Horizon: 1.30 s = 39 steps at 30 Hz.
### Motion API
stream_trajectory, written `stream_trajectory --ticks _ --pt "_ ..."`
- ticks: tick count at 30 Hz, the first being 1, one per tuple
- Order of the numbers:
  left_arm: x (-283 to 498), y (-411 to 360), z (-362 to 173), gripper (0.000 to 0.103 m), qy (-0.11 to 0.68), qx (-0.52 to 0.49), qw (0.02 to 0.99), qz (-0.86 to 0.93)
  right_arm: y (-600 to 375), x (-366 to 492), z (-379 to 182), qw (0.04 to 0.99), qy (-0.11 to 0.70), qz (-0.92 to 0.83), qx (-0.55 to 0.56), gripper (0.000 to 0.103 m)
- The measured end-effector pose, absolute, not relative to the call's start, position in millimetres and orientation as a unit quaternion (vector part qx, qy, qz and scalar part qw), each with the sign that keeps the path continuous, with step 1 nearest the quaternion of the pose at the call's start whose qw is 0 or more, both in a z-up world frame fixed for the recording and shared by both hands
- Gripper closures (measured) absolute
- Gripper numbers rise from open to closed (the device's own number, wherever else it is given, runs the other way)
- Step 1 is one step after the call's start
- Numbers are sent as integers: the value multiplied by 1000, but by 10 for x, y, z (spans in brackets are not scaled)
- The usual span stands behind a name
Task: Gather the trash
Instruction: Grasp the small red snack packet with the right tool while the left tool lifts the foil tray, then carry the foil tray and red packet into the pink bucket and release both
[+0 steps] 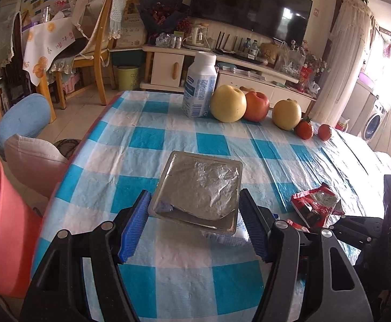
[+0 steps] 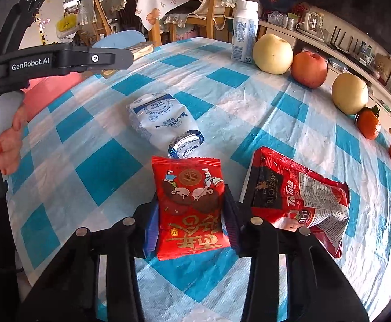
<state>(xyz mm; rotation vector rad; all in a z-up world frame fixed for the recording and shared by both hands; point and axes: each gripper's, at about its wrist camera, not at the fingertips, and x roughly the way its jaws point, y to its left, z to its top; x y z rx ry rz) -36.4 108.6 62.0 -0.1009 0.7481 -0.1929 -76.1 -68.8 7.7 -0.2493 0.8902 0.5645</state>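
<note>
Trash packet, red (image 2: 191, 209), sits clamped between the right gripper (image 2: 191, 214) jaws, low over the checked tabletop (image 2: 101, 166). Crumpled white pouch (image 2: 163, 123) lies just ahead; red tea sachet (image 2: 300, 201) beside the right jaw. Left gripper (image 1: 195, 214) jaws clamp a foil tray (image 1: 198, 187).

Worktop (image 2: 109, 166) covered in a blue-and-white checked plastic cloth, creased. Along the far edge: upright white bottle (image 2: 245, 30), two yellow pears (image 2: 272, 53), one red apple (image 2: 308, 69), two small oranges (image 2: 368, 123). Nearer: flattened white pouch (image 2: 159, 119) and torn red tea sachet (image 2: 300, 198), lying flat, apart.
</note>
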Motion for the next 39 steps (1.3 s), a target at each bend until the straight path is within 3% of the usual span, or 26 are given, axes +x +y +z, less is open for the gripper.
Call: stream_trajectory --ticks 13,39 --pt "-471 1379 831 36 337 -33 939 -53 -648 -832 114 886 395 208 -126 70" --pt "-711 2538 1176 36 296 -46 948 105 214 -893 943 888 355 293 -3 71"
